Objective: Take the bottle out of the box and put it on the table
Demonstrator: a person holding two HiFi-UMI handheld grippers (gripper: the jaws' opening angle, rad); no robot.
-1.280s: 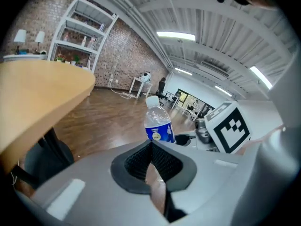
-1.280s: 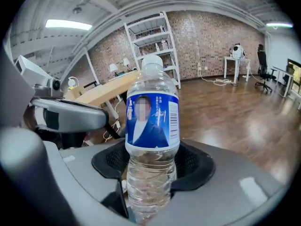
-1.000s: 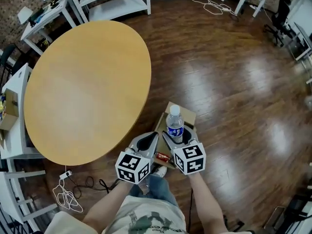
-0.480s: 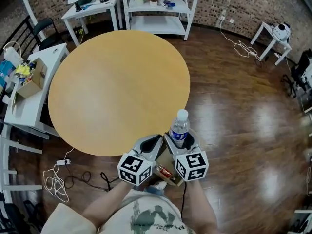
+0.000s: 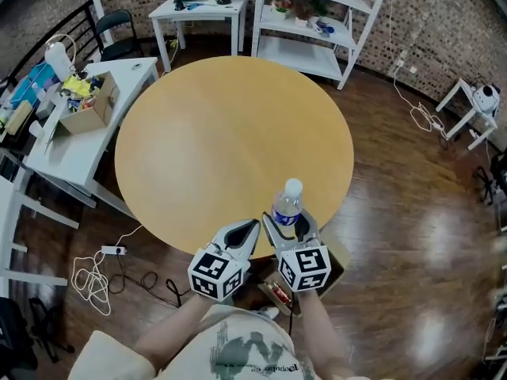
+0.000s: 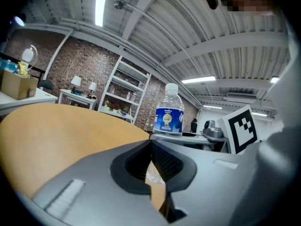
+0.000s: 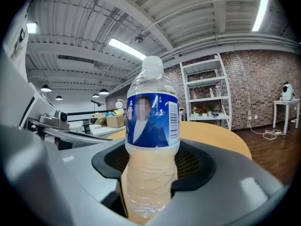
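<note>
A clear water bottle [image 5: 287,206] with a blue label and white cap stands upright between the jaws of my right gripper [image 5: 287,223], which is shut on its lower body. It hangs over the near edge of the round wooden table [image 5: 222,133]. In the right gripper view the bottle [image 7: 151,140] fills the middle, pads pressed on both sides. My left gripper [image 5: 250,228] is beside it on the left, shut and holding nothing; its view shows the bottle [image 6: 169,114] to the right. The cardboard box [image 5: 336,256] lies on the floor below my hands, mostly hidden.
A white desk [image 5: 71,153] with a small carton [image 5: 89,111] stands left of the table. White shelves [image 5: 317,22] and a side table with lamps [image 5: 198,6] are beyond it. Cables [image 5: 93,275] lie on the wooden floor near the left.
Both grippers have risen from the box and moved toward the table, the right one carrying the bottle. The bottle now hangs over the table's near edge instead of over the box.
</note>
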